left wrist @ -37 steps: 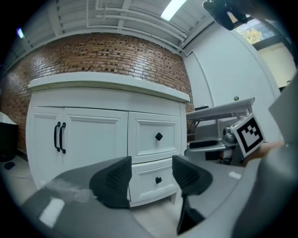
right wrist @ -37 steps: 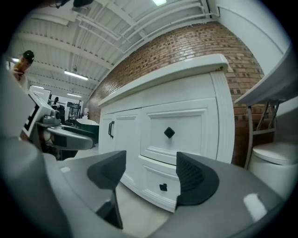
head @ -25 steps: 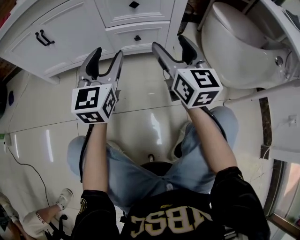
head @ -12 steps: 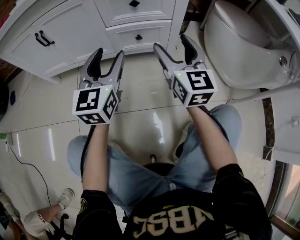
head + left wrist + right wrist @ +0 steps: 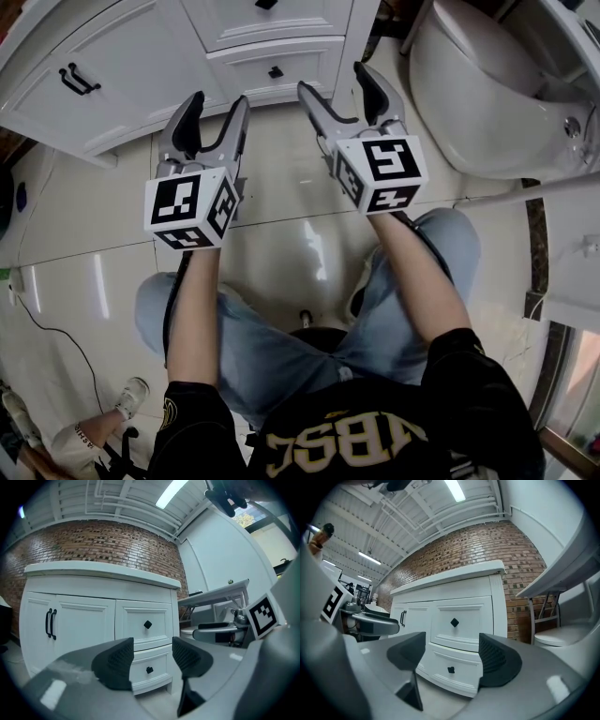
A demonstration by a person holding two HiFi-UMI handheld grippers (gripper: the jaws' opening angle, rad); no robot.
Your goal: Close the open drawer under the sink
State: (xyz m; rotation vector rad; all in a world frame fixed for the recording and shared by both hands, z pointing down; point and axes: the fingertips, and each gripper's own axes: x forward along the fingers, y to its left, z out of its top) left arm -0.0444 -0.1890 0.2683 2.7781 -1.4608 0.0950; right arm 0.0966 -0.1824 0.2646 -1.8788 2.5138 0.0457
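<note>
Left gripper (image 5: 217,103), right gripper (image 5: 332,80): jaws spread, empty, aimed at far, slightly protruding lower drawer (image 5: 251,67), likely for pushing.

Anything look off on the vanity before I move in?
Yes: the lower drawer juts out past the cabinet front, slightly open, while the upper drawer sits flush. The left tongs and right tongs are open, empty and short of it.

Glossy pale tile floor (image 5: 281,211) bearing a white vanity cabinet (image 5: 131,66) at top and a white toilet (image 5: 478,89) at right
</note>
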